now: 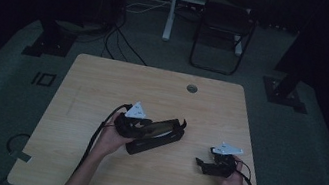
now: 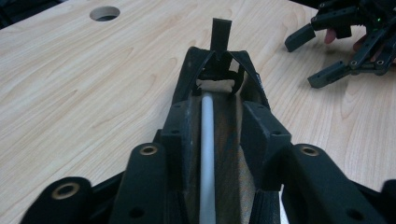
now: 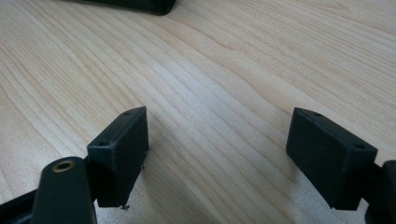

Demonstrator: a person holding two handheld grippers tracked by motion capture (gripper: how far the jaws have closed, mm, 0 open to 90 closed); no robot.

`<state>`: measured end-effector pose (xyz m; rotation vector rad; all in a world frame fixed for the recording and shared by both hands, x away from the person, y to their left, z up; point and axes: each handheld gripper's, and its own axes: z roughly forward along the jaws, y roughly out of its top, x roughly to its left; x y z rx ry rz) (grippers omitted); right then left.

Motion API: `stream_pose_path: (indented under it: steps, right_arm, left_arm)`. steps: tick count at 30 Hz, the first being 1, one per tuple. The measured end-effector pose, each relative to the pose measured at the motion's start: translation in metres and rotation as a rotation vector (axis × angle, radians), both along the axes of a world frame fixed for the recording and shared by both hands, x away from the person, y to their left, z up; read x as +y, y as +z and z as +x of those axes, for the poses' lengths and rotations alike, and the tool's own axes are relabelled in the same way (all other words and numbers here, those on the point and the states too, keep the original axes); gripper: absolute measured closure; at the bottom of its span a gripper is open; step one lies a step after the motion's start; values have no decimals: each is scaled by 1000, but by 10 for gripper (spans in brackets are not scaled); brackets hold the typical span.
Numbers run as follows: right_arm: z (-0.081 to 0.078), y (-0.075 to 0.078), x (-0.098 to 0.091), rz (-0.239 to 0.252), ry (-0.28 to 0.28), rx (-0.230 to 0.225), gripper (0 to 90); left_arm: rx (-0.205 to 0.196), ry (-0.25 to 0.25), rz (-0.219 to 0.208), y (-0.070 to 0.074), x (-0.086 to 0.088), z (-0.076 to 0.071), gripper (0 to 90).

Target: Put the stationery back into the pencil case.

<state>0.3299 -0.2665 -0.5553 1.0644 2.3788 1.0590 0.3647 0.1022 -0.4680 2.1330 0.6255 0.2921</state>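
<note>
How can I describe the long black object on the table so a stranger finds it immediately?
Find the wooden table. Near its middle lies a long black open case, clamped at one end by the left gripper. Unlike the right gripper, it has a white rod running along its brown inside.

The bottom edge is cutting off the long black case (image 2: 219,154); dimness is blurring its make overhead.

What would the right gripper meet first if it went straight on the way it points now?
Probably the black case that the left gripper holds. The right gripper is open over bare wooden table, and the case's dark edge lies ahead, slightly off to one side, so it might narrowly pass.
</note>
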Motion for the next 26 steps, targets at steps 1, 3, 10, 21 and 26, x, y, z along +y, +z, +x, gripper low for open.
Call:
stream_pose_path:
  steps: [1,3,10,21,26]
  right_arm:
    - [0,0,0,-1,1,-1,211]
    - [0,0,0,-1,1,0,211]
    - [0,0,0,-2,2,-1,211]
    - [0,0,0,0,0,0,211]
    - [0,0,0,0,1,0,211]
  left_arm:
    - [-1,1,-4,1,2,0,621]
    - [-2,7,-12,3,5,0,605]
    - [-6,6,-27,11,16,1,573]
    - [11,10,-6,13,31,4,555]
    - [13,13,-14,14,37,5,555]
